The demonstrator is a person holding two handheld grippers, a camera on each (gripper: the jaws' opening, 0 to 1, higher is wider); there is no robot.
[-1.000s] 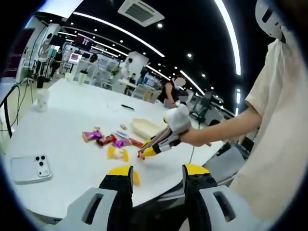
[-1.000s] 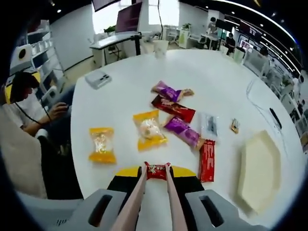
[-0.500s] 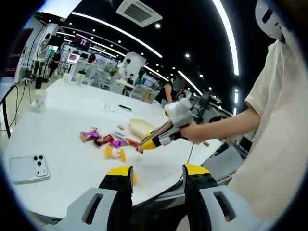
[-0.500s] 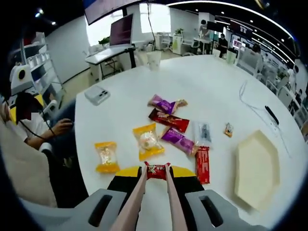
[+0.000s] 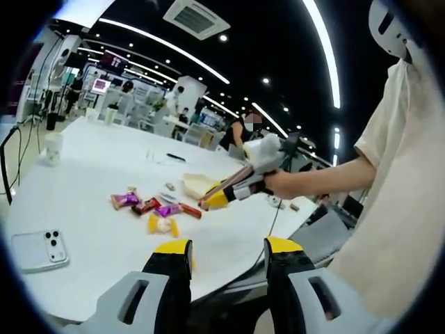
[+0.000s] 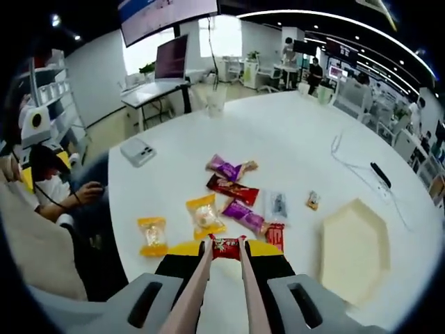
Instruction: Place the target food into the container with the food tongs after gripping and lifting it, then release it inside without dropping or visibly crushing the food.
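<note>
A round white table (image 6: 278, 132) carries everything. In the right gripper view, just beyond the jaws lie two yellow packets (image 6: 152, 234) (image 6: 204, 214), the first off to the left. Past them sit a purple packet (image 6: 243, 216), a dark red packet (image 6: 232, 188) and another purple packet (image 6: 227, 168), farther out. A red packet (image 6: 274, 236) lies just right of the jaws, with a clear wrapper (image 6: 277, 205) and a small brown sweet (image 6: 313, 201) beyond it. A pale hexagonal tray (image 6: 351, 240) rests to the right. Far ahead to the left lies a phone (image 6: 138, 151), a paper cup (image 6: 215, 99) beyond it; a cable (image 6: 351, 158) and a black pen (image 6: 379, 175) lie to the far right.
</note>
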